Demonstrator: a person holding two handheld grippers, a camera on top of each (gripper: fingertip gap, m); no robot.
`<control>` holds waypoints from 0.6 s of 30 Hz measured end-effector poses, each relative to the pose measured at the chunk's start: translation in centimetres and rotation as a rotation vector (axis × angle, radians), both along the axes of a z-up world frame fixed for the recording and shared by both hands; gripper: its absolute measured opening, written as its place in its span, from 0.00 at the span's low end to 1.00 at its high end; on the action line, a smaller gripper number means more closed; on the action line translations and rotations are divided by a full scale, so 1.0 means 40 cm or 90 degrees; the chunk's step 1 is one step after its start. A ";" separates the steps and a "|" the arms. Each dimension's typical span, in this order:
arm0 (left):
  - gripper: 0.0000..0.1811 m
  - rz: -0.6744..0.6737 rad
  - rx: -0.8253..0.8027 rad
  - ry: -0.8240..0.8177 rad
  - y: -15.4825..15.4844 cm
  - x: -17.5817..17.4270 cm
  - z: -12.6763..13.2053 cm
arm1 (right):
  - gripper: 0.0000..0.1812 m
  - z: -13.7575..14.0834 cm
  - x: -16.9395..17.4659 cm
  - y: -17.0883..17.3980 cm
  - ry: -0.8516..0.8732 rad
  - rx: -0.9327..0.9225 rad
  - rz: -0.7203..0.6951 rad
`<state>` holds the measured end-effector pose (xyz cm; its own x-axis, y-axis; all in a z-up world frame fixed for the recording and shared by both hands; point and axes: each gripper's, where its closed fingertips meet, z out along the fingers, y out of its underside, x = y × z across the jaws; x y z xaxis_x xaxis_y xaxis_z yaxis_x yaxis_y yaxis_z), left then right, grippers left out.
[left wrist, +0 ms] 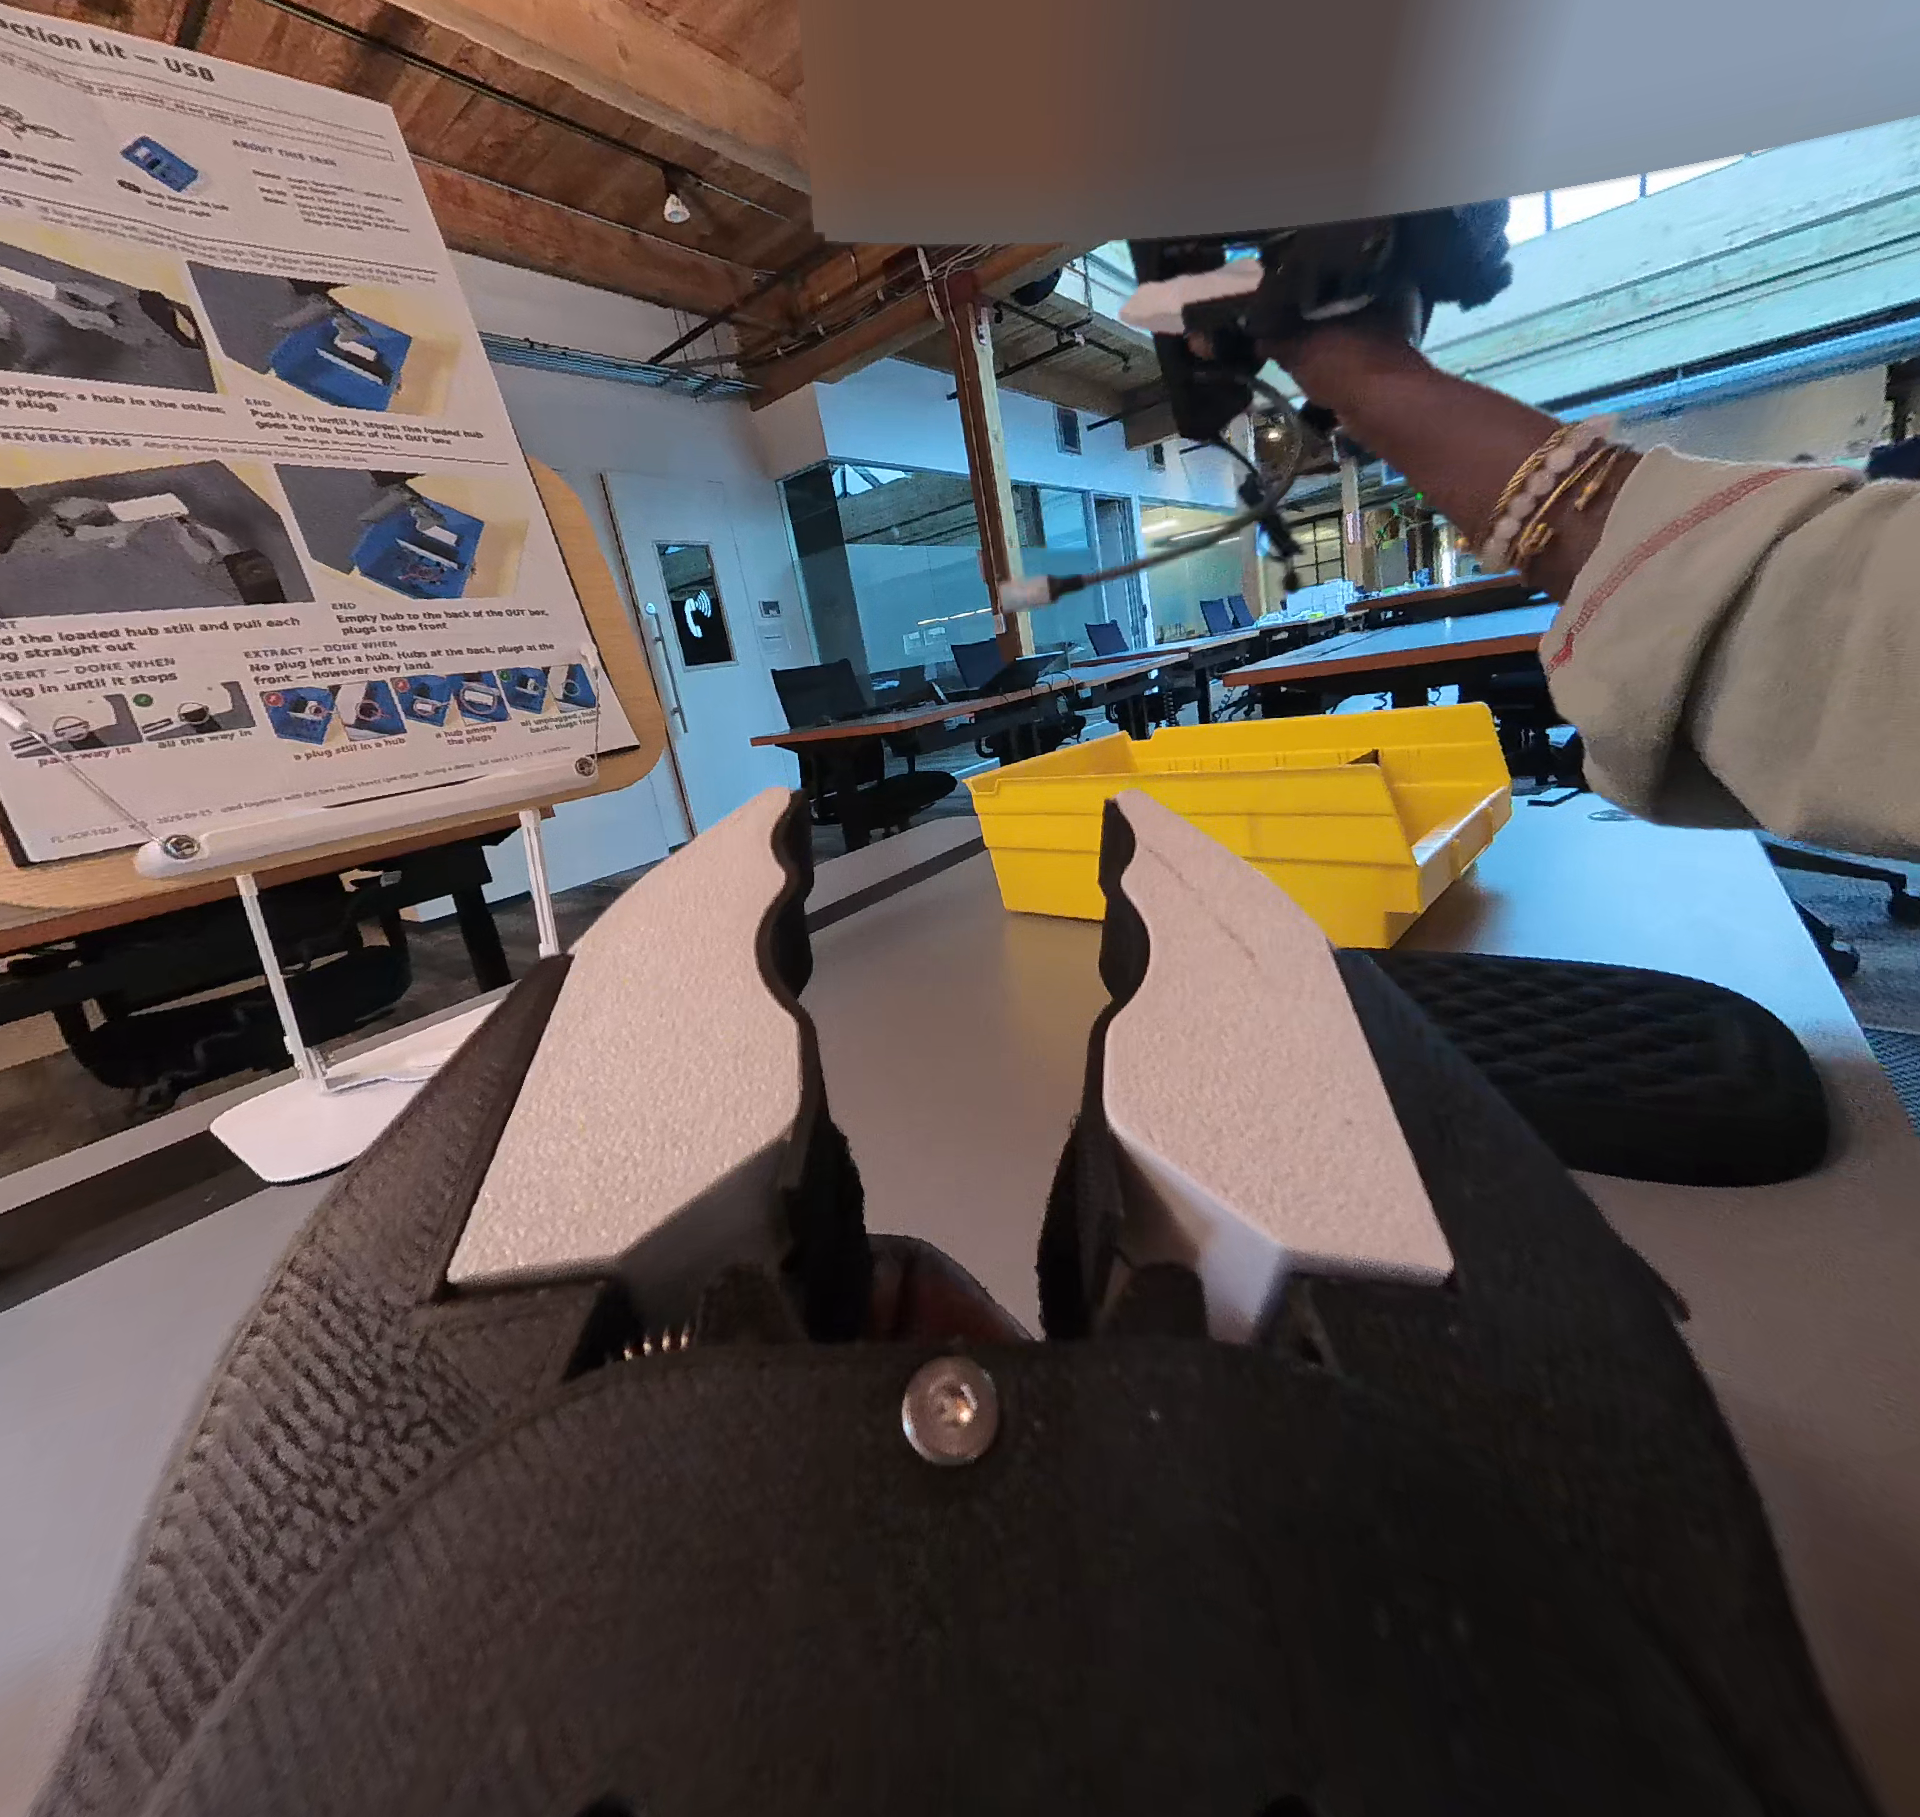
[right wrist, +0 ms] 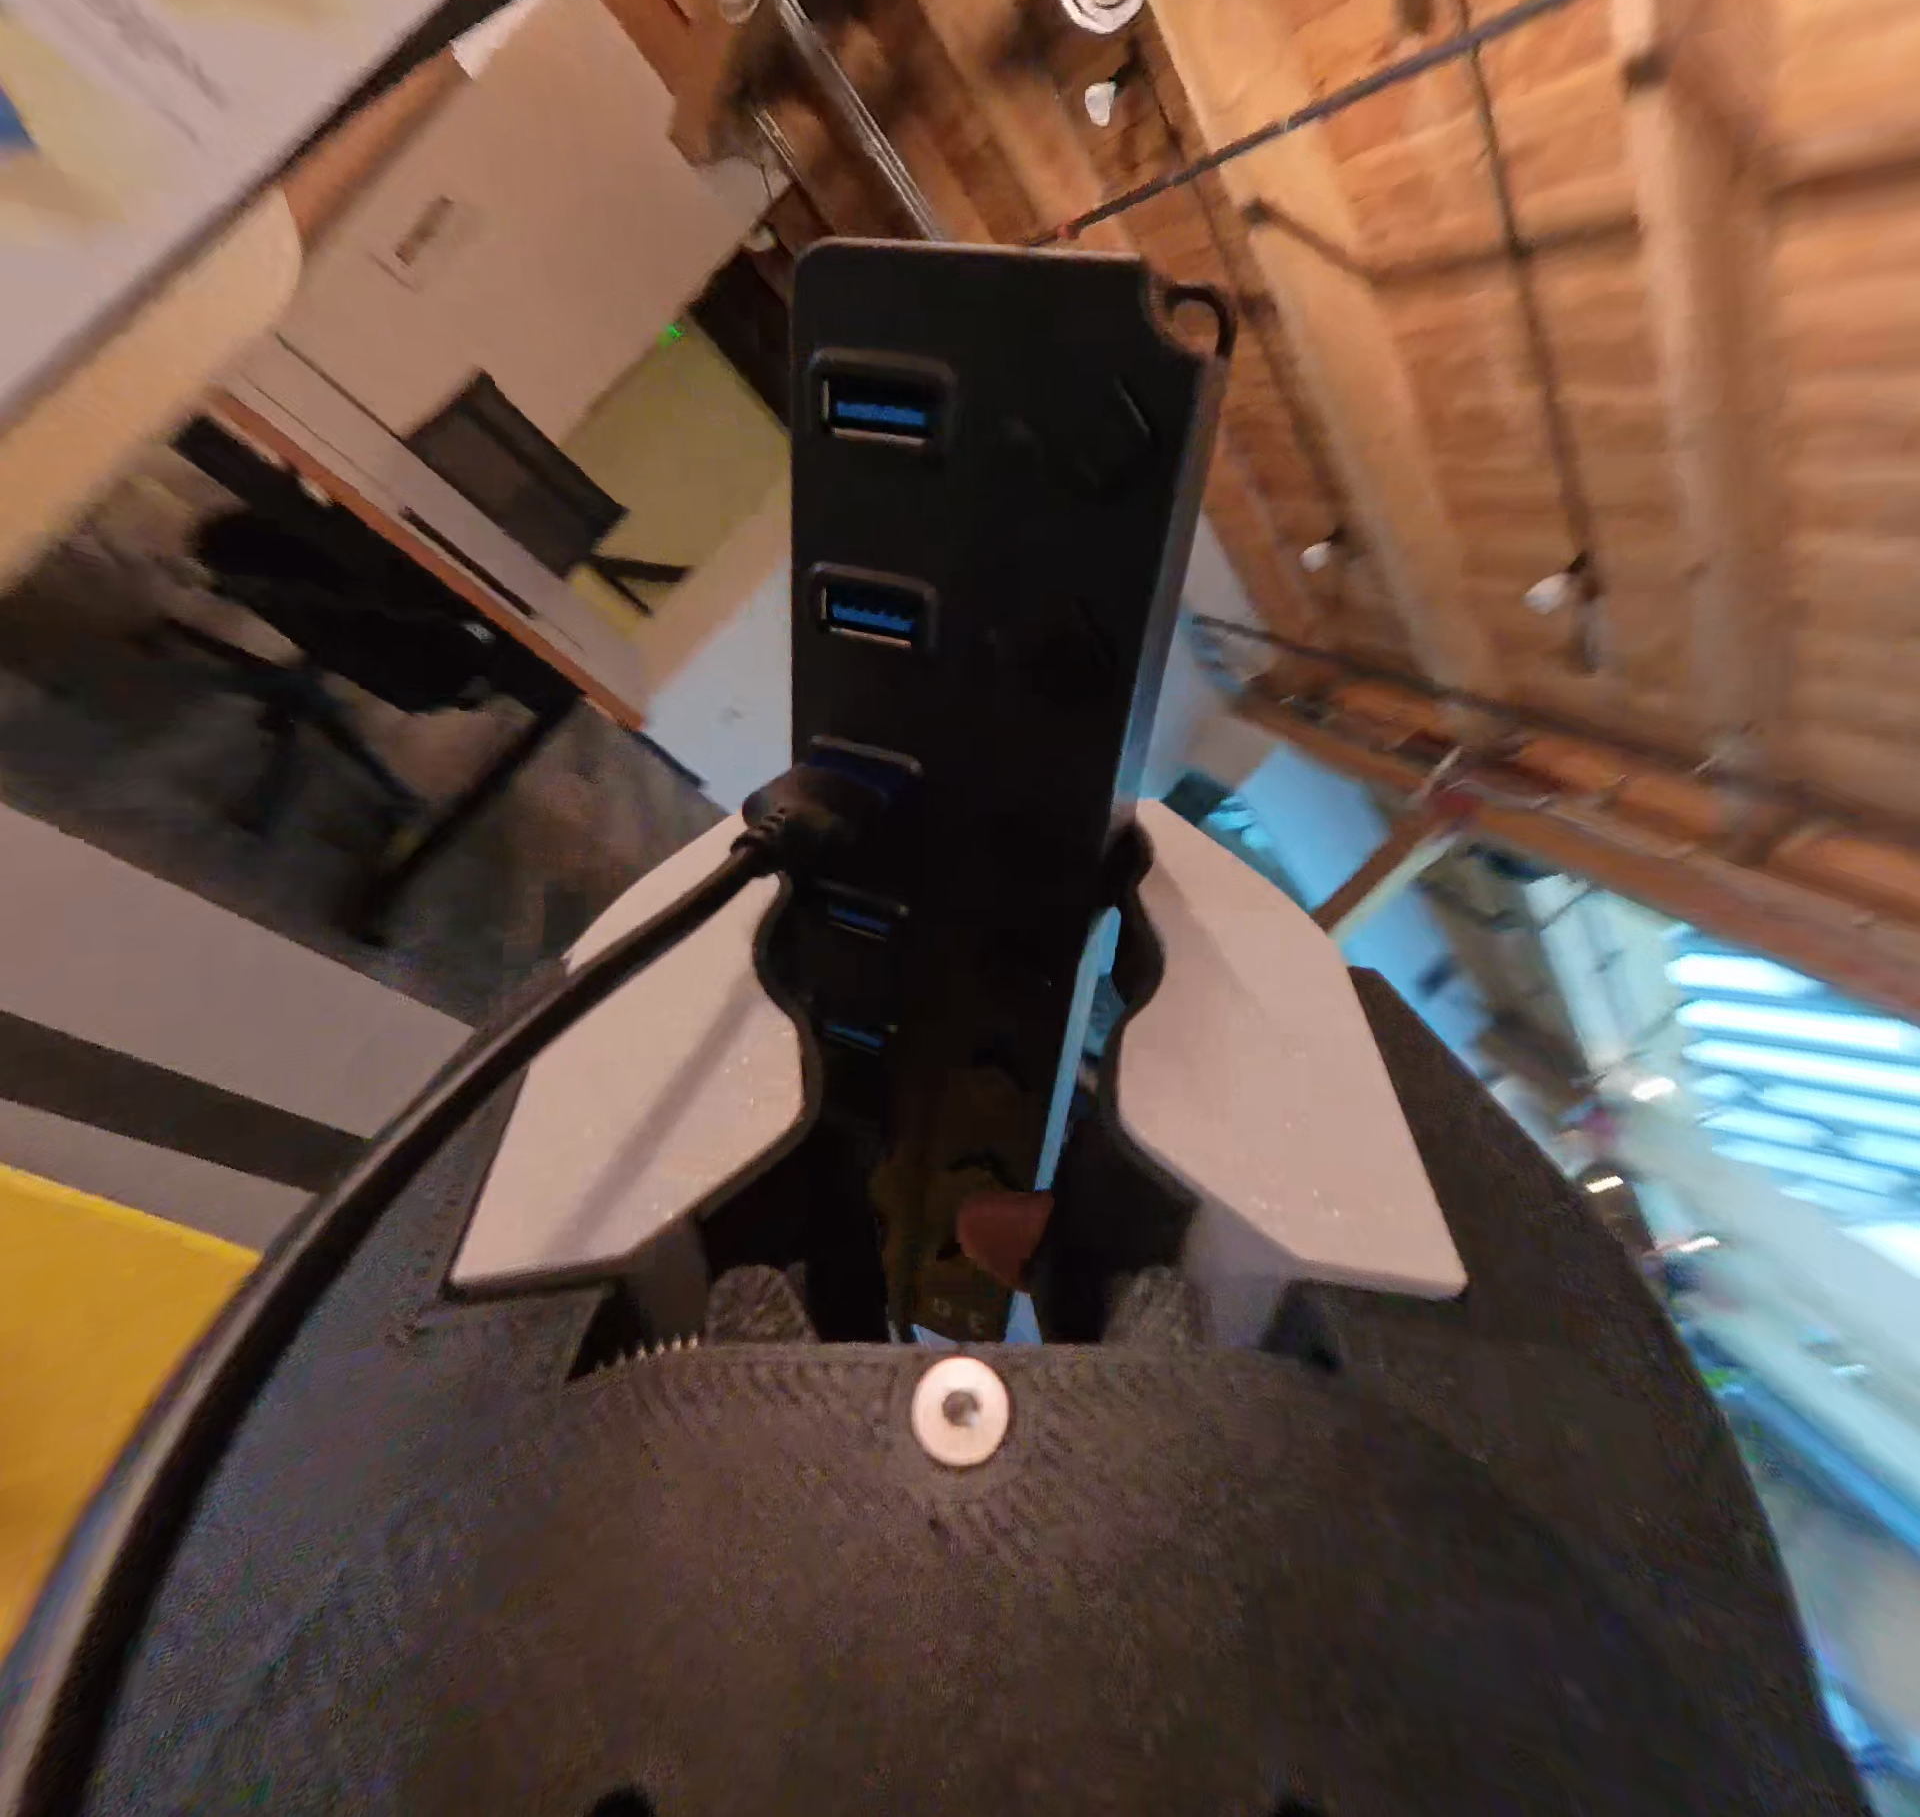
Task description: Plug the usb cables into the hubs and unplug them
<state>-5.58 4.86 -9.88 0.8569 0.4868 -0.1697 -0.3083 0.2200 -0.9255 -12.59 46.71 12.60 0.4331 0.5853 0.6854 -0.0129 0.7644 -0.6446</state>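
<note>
Grey table (left wrist: pixel 935 1071) lies beneath the left gripper (left wrist: pixel 951 832), jaws parted and empty. Right gripper (right wrist: pixel 951 884) jaws clamp a black hub (right wrist: pixel 1049 541) projecting forward; a cable (right wrist: pixel 582 978) is plugged just beyond the left jaw.

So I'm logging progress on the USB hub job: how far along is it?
Done: one black cable sits plugged into the long black USB hub. In hand: the right tool grips that hub, raised in the air. Left: two blue ports above the plug are empty; the left tool is open, holding nothing, near the yellow plastic bin.
</note>
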 end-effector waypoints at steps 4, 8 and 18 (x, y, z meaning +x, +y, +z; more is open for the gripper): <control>0.29 0.000 0.001 -0.004 0.000 -0.003 -0.002 | 0.32 -0.063 -0.044 -0.020 -0.043 0.217 -0.058; 0.29 -0.002 -0.004 -0.007 0.002 -0.004 -0.006 | 0.32 -0.118 -0.090 -0.041 -0.062 0.212 0.000; 0.29 -0.008 -0.008 -0.016 0.006 -0.005 -0.011 | 0.33 -0.051 -0.086 -0.036 0.066 -0.090 0.190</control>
